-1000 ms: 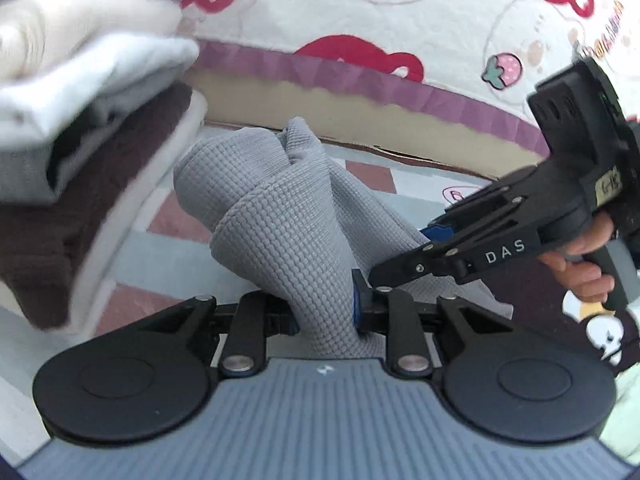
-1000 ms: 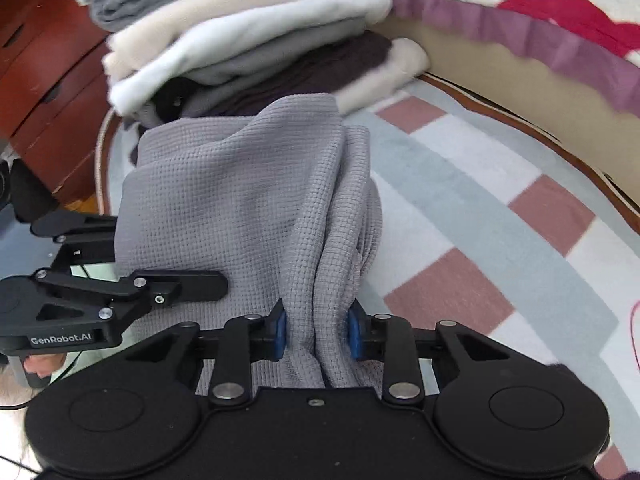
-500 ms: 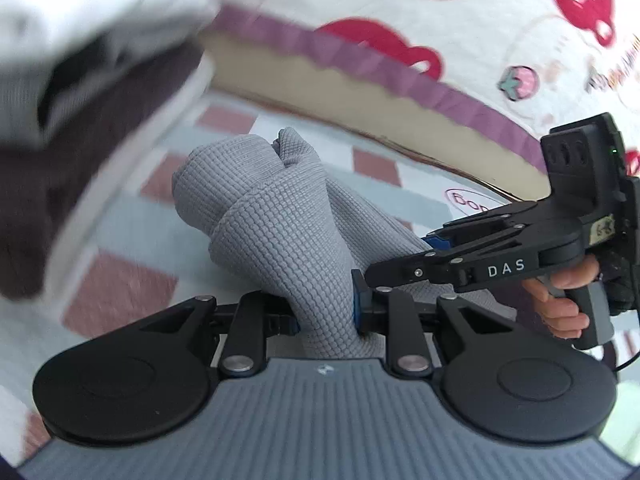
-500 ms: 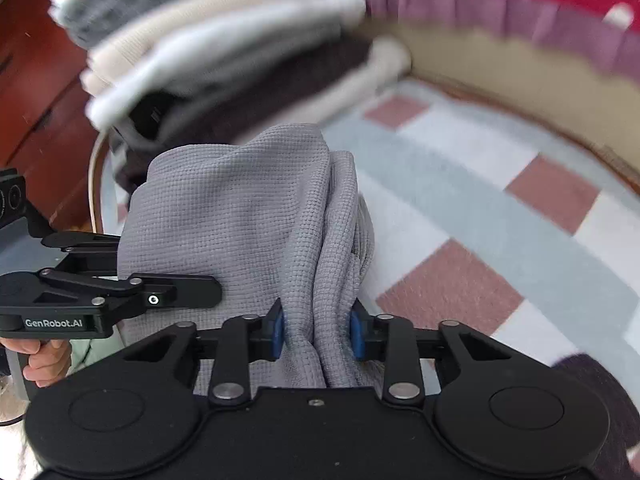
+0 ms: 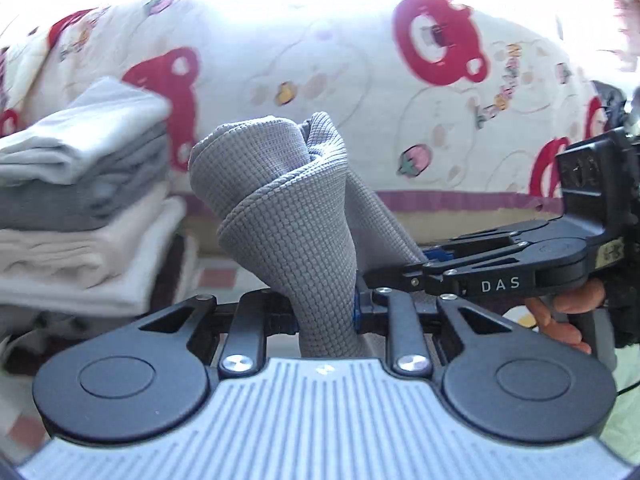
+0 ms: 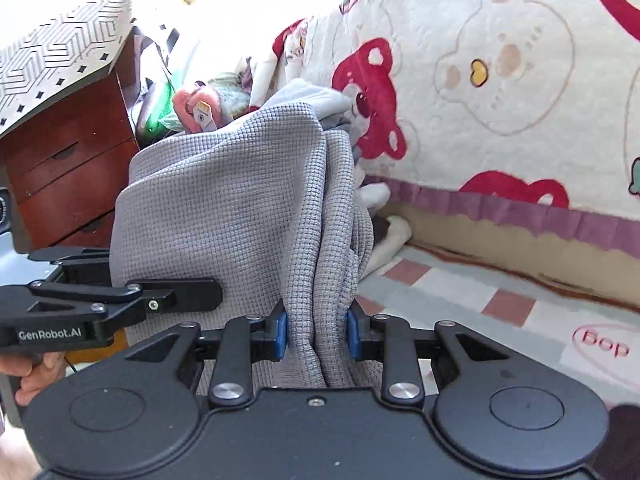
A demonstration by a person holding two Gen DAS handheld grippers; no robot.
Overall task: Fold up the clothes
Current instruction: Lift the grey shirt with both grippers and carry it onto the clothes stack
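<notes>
Beyond both pairs of jaws hangs a cream quilted bedspread printed with red bears and strawberries (image 5: 460, 128), edged at the bottom with a purple frill; it fills the background of both wrist views. Below it and to the right of the right jaws lies a checked floor mat in pale blue, white and dusty pink (image 6: 500, 300). Left of the right jaws and further off stands a reddish-brown wooden chest of drawers (image 6: 68, 168) with a black-and-white patterned top. Left of the left jaws, at about their height, sits a stack of folded clothes in light grey, dark grey and cream (image 5: 80, 208); its edges are blurred, so the number of pieces cannot be counted.

The grey waffle-knit garment (image 6: 240, 216) is lifted off the mat and held bunched between the two tools. The left gripper (image 5: 326, 312) has its jaws nearly closed, pinching a thick gathered column of the fabric that rises and flares above them. The right gripper (image 6: 316, 332) is likewise clamped narrowly on a folded bundle of the same cloth, its blue pads pressed into both sides. Each tool appears in the other's view, just beside the cloth, with a hand (image 5: 564, 316) on its grip.
</notes>
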